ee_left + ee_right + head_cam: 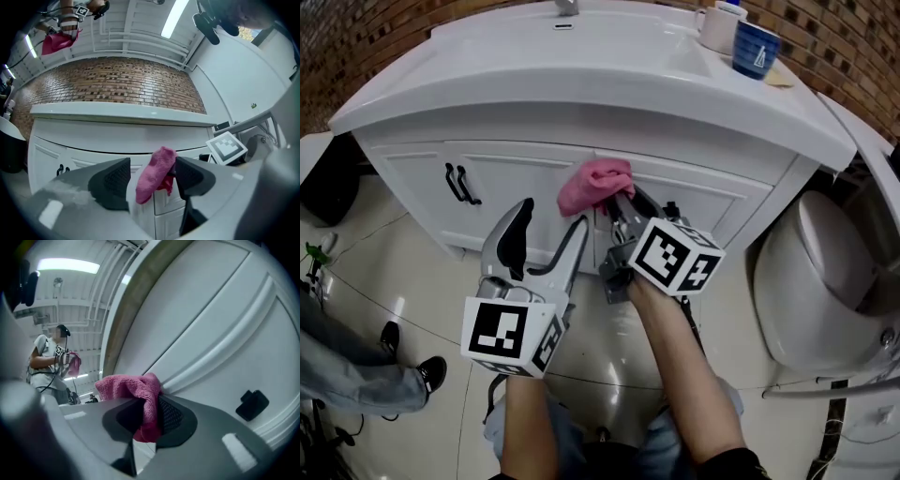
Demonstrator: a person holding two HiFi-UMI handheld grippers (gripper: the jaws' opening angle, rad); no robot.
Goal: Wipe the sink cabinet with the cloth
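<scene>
The right hand-held gripper (pixel 614 202) is pinching the pink cloth (pixel 592 183), which is bunched up and pressed against the white cabinet (pixel 525 173) front, high up where the two doors meet. The left hand-held gripper (pixel 551 222) hangs just beside it, jaws spread with nothing in them, pointed at the same spot. A blue cup (pixel 756 49) and a white cup (pixel 717 28) sit on the tabletop's (pixel 581 66) back right corner.

White sink cabinet top (pixel 487 84) with white mug (pixel 715 28), blue cup (pixel 756 49)
</scene>
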